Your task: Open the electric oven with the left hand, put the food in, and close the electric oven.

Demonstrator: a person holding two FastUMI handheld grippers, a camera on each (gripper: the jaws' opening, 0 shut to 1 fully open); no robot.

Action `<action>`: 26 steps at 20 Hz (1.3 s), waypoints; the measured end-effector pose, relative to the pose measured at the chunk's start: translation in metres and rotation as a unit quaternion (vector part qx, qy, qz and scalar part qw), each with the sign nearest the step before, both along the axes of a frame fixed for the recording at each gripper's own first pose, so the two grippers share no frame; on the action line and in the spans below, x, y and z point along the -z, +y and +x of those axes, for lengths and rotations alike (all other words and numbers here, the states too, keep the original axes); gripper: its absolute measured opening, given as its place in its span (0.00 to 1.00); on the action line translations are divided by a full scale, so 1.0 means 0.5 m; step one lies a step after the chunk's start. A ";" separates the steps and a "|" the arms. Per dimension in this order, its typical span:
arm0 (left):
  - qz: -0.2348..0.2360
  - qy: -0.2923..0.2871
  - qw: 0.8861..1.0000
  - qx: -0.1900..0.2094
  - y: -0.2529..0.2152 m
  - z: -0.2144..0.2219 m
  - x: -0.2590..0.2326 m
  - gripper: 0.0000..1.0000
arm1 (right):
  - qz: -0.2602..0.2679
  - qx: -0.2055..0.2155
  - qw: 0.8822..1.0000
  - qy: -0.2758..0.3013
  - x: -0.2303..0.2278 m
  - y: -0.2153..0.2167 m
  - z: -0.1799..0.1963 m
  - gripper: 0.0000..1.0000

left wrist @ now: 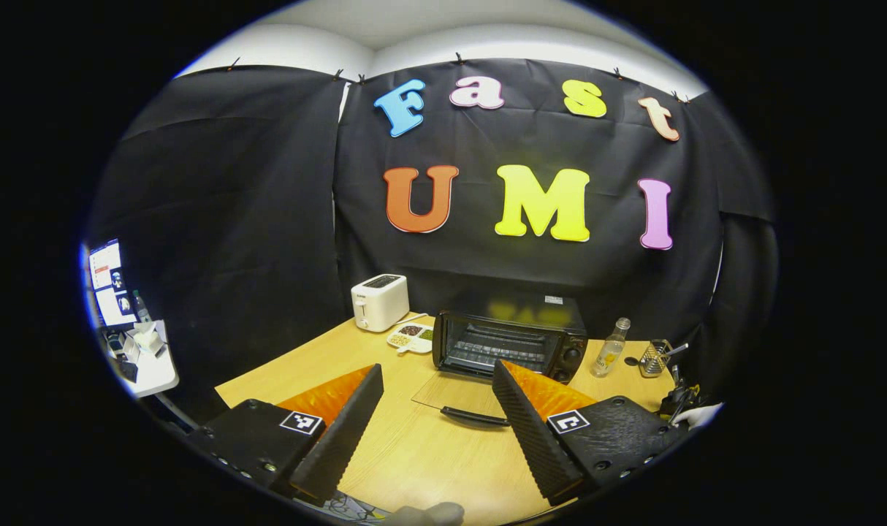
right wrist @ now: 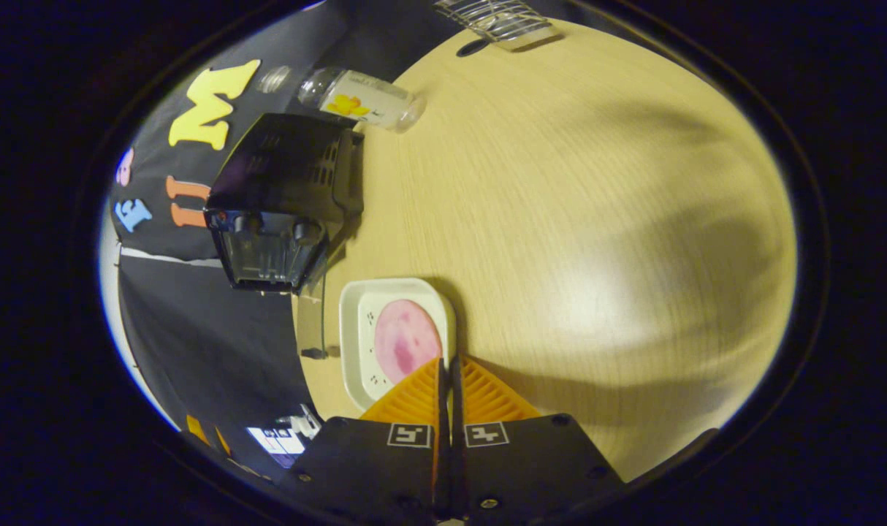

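Note:
The black electric oven (left wrist: 513,342) stands at the back of the wooden table (left wrist: 414,453). Its glass door (left wrist: 454,394) lies folded down flat, with the black handle (left wrist: 475,417) toward me. My left gripper (left wrist: 438,371) hovers open in front of the door, nothing between its fingers. In the right gripper view the oven (right wrist: 283,190) appears turned sideways, its door (right wrist: 312,307) down. A white square plate (right wrist: 356,343) carries a round pink slice of food (right wrist: 405,342). My right gripper (right wrist: 448,365) is shut on the plate's rim, beside the open door.
A white toaster (left wrist: 379,301) and a divided dish of condiments (left wrist: 411,337) stand left of the oven. A clear bottle (left wrist: 610,347) and a wire holder (left wrist: 655,358) stand to its right. A small white side table (left wrist: 147,365) sits beyond the table's left edge.

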State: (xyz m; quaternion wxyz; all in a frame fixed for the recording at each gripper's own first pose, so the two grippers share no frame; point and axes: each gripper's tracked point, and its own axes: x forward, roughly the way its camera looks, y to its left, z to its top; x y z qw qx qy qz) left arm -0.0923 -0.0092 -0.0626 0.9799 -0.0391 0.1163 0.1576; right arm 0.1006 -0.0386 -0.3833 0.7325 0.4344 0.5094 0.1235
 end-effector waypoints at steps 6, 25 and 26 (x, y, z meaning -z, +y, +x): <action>0.012 -0.012 0.999 0.046 0.014 0.032 -0.018 0.96 | -0.008 0.055 0.997 -0.051 -0.111 0.021 -0.016 0.04; 0.019 0.020 0.993 0.111 0.283 0.034 0.026 0.96 | 0.103 0.222 0.968 -0.046 -0.173 0.597 0.030 0.04; 0.018 0.019 0.994 0.108 0.290 0.036 0.021 0.95 | 0.102 0.221 0.969 -0.046 -0.171 0.607 0.033 0.04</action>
